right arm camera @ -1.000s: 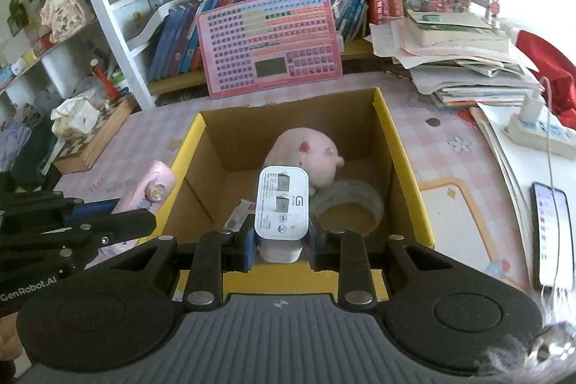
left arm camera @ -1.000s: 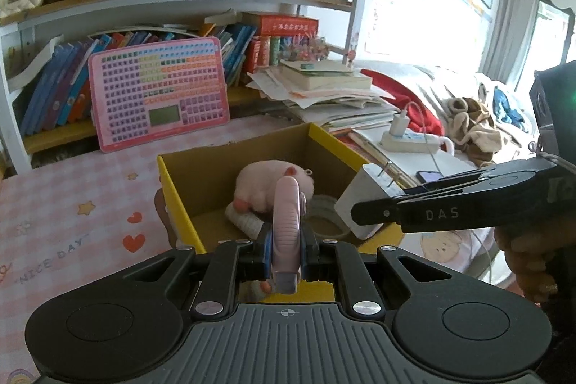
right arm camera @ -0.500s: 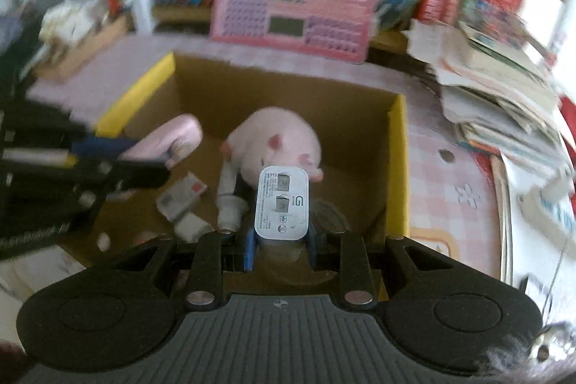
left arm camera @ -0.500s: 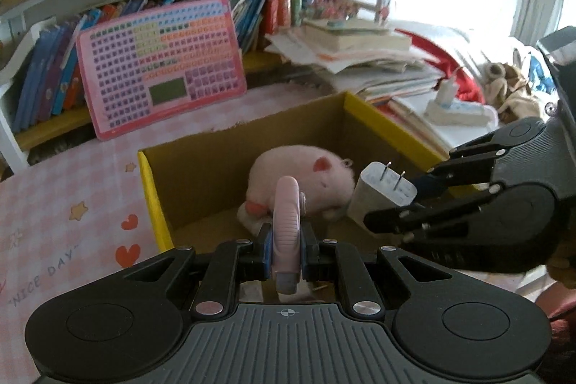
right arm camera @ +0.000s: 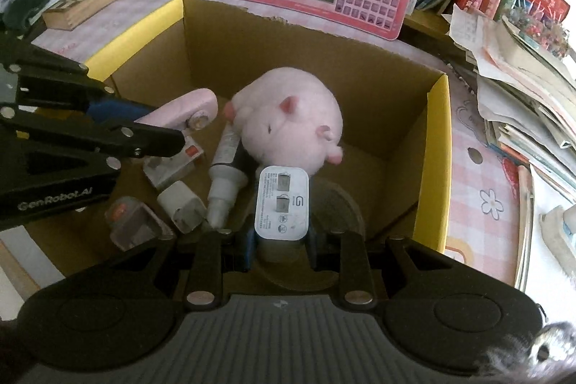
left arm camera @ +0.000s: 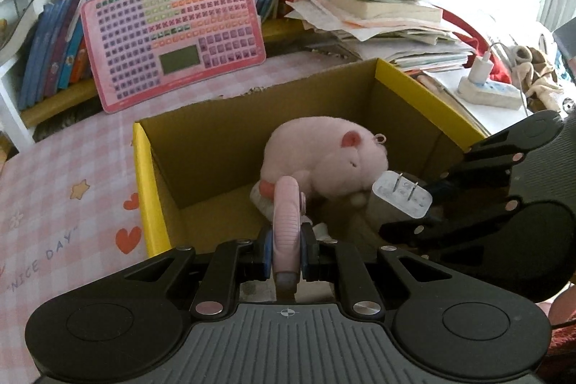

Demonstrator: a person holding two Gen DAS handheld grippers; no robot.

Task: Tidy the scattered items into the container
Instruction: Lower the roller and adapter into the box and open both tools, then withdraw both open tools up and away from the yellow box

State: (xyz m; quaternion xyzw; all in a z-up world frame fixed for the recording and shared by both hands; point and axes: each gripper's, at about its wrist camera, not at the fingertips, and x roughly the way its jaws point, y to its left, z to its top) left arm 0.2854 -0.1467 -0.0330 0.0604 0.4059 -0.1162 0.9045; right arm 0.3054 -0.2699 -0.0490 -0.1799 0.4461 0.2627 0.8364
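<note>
The open cardboard box [right arm camera: 435, 146] with yellow rims sits on the pink checked counter [left arm camera: 64, 189], already holding a soft plush pig [right arm camera: 288, 117]. Over it, the right gripper [right arm camera: 280, 236] has its jaws clamped on a smooth white charger [right arm camera: 282, 200], and the left gripper [left arm camera: 286, 251] pinches a slim pink tape dispenser [left arm camera: 286, 222], both seemingly ready to drop.

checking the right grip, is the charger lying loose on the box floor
No, the white charger is clamped between the right gripper fingers above the box floor.
</note>
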